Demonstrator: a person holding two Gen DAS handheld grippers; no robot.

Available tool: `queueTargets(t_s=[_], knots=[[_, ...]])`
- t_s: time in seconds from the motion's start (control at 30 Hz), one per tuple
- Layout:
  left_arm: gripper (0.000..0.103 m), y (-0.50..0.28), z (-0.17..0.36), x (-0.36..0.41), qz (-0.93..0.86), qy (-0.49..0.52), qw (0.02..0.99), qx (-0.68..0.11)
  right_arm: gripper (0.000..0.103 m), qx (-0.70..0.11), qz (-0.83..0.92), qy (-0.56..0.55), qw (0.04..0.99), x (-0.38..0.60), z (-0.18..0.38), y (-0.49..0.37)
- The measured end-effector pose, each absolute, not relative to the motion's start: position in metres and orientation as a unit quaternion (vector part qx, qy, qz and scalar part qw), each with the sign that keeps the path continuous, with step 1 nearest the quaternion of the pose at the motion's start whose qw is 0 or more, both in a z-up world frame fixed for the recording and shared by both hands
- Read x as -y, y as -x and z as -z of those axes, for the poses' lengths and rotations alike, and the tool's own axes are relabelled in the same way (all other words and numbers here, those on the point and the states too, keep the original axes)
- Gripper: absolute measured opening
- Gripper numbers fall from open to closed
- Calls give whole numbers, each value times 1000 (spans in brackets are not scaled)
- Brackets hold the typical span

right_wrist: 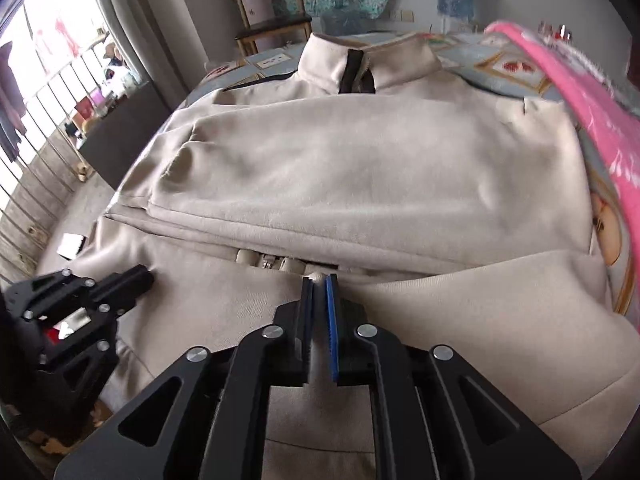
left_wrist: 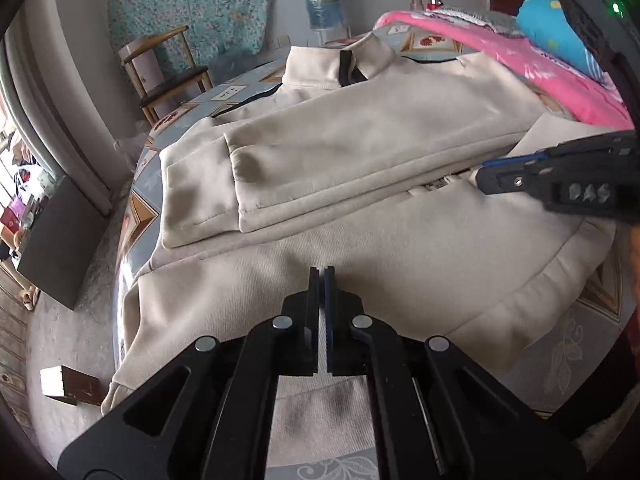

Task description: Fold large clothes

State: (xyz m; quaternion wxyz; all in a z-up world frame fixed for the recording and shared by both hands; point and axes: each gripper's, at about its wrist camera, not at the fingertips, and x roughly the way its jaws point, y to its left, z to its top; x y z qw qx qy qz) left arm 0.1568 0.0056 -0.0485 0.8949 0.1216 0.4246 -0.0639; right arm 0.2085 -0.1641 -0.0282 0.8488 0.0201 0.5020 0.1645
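Note:
A large beige zip jacket [left_wrist: 360, 140] lies flat on the table, collar at the far end, with both sleeves folded across its chest [right_wrist: 360, 160]. My left gripper [left_wrist: 322, 270] is down on the near hem part, its jaws shut with a thin strip of the beige fabric pinched between them. In the right wrist view it shows at the lower left [right_wrist: 146, 276]. My right gripper [right_wrist: 320, 280] is shut on a fold of the jacket just below the zip end and the folded sleeve edge. It enters the left wrist view from the right [left_wrist: 482, 174].
The table wears a patterned cloth [left_wrist: 140, 208]. A pink blanket [left_wrist: 560, 76] is heaped along the table's right side. Beyond the far end stand a wooden chair [left_wrist: 168, 72] and a water bottle [left_wrist: 324, 0]. A dark box [left_wrist: 60, 240] sits on the floor at left.

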Motion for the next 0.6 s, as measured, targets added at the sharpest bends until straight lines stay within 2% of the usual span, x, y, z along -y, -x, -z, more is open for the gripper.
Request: queueTargets(t_s=[0.1, 0.2, 0.23, 0.33, 0.5, 0.6], knots=[[2, -159, 49, -9, 65, -109, 895, -428, 17, -500, -156, -73, 848, 203, 10, -204], [2, -158, 49, -11, 68, -100, 894, -431, 40, -468, -97, -85, 874, 251, -14, -192], [2, -158, 48, -12, 68, -98, 894, -431, 42, -460, -65, -88, 881, 273, -20, -189], [2, -157, 49, -11, 69, -101, 894, -430, 42, -475, -24, -105, 873, 317, -15, -194], [2, -156, 48, -9, 67, -115, 894, -427, 42, -511, -26, -86, 855, 331, 12, -212], [2, -156, 48, -9, 66, -112, 894, -428, 32, -512, -43, -76, 854, 326, 17, -217]])
